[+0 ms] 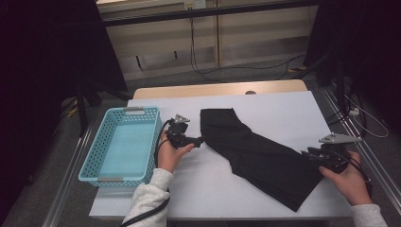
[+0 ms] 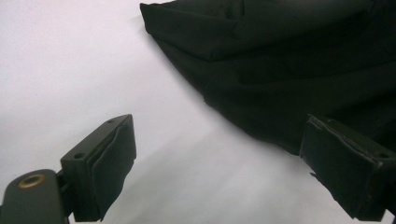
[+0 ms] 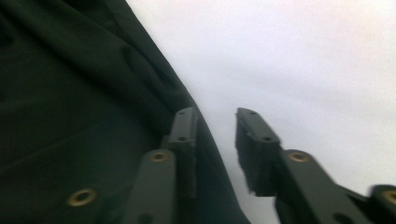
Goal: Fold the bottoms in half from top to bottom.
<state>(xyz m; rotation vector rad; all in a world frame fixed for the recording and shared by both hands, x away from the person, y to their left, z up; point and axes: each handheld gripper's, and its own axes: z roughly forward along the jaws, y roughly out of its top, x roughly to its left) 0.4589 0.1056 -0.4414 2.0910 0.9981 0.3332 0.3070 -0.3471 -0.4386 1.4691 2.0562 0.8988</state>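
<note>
A folded black garment (image 1: 255,151) lies slantwise across the white table (image 1: 283,106), from the middle to the front right. My left gripper (image 1: 201,140) is at the cloth's left edge, held by a hand in a light sleeve. In the left gripper view its jaws (image 2: 219,158) stand wide apart over bare table, with the black cloth (image 2: 289,70) just ahead and behind the right jaw. My right gripper (image 1: 306,153) is at the garment's right edge. Its jaws (image 3: 217,126) are a little apart, nothing pressed between them, and the cloth's edge (image 3: 70,116) runs under the left one.
A light blue perforated basket (image 1: 94,156) with nothing in it stands at the table's left, partly over the edge. Cables lie on the floor beyond the table, and dark curtains hang at both sides. Bare white tabletop surrounds the garment.
</note>
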